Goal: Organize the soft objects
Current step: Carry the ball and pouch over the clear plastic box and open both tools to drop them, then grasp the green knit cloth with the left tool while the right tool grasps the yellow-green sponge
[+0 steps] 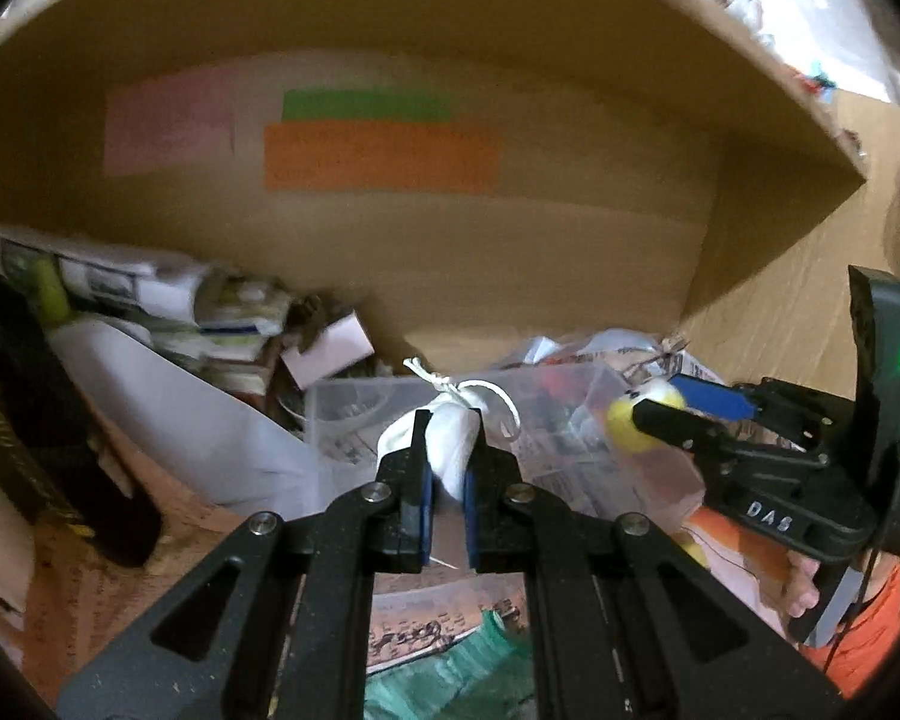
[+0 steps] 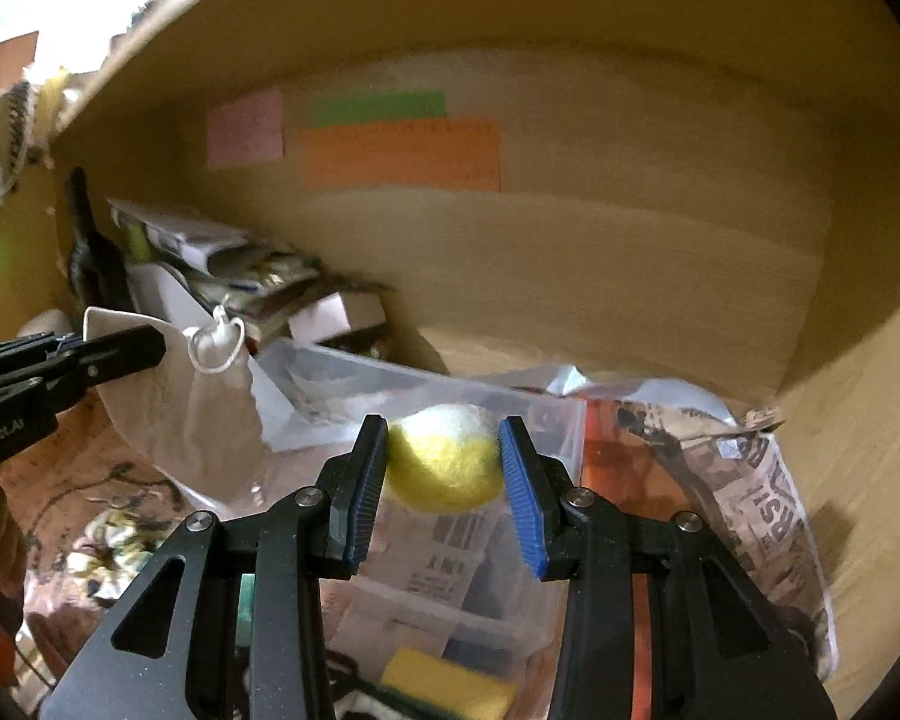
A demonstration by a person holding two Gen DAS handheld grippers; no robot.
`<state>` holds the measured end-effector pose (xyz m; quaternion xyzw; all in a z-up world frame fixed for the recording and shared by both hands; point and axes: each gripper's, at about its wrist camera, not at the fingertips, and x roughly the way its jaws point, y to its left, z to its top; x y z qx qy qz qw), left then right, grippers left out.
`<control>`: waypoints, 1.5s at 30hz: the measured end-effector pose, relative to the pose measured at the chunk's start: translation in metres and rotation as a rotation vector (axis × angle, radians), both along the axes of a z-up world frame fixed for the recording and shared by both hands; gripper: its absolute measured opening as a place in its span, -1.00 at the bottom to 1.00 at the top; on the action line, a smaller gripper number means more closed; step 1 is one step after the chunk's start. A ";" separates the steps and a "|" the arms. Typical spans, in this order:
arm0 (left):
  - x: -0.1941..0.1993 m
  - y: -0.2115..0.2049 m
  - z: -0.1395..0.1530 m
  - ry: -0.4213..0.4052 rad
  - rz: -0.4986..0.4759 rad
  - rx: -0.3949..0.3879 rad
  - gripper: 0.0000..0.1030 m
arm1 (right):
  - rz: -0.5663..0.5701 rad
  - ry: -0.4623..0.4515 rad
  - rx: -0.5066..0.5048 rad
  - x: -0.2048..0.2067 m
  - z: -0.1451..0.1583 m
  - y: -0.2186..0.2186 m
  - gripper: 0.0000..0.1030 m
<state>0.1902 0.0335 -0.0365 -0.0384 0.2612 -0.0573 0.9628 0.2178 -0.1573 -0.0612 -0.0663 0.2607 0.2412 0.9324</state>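
Note:
My left gripper (image 1: 448,468) is shut on a small white drawstring pouch (image 1: 450,444) and holds it above a clear plastic bin (image 1: 354,414). The pouch (image 2: 168,372) and the left gripper also show at the left of the right wrist view. My right gripper (image 2: 444,474) is shut on a yellow and white felt ball (image 2: 444,456) over the same bin (image 2: 546,420). In the left wrist view the ball (image 1: 627,420) sits between the right gripper's fingers (image 1: 666,417) at the right.
All is inside a wooden cabinet shelf (image 1: 540,240) with pink, green and orange notes (image 1: 378,156) on its back wall. Stacked papers and booklets (image 1: 150,300) lie back left. Newspaper (image 2: 762,492) lines the right. A yellow sponge (image 2: 450,684) lies near the bin's front.

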 end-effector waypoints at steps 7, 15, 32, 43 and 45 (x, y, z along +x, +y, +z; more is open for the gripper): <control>0.045 0.002 -0.027 0.131 -0.018 -0.029 -0.86 | -0.019 0.119 -0.087 0.033 -0.031 0.012 -0.30; 0.063 0.006 -0.051 0.238 0.003 -0.012 -0.84 | 0.003 0.204 -0.153 0.045 -0.048 0.020 -0.30; 0.001 0.012 -0.010 0.100 0.014 0.030 0.57 | -0.001 0.035 -0.104 0.005 -0.002 0.009 0.54; -0.037 0.012 -0.019 0.089 0.028 0.061 0.95 | -0.024 -0.001 -0.008 -0.036 0.006 -0.016 0.63; -0.040 0.011 -0.027 0.111 0.018 0.072 0.95 | -0.040 0.005 -0.012 -0.041 -0.001 -0.020 0.63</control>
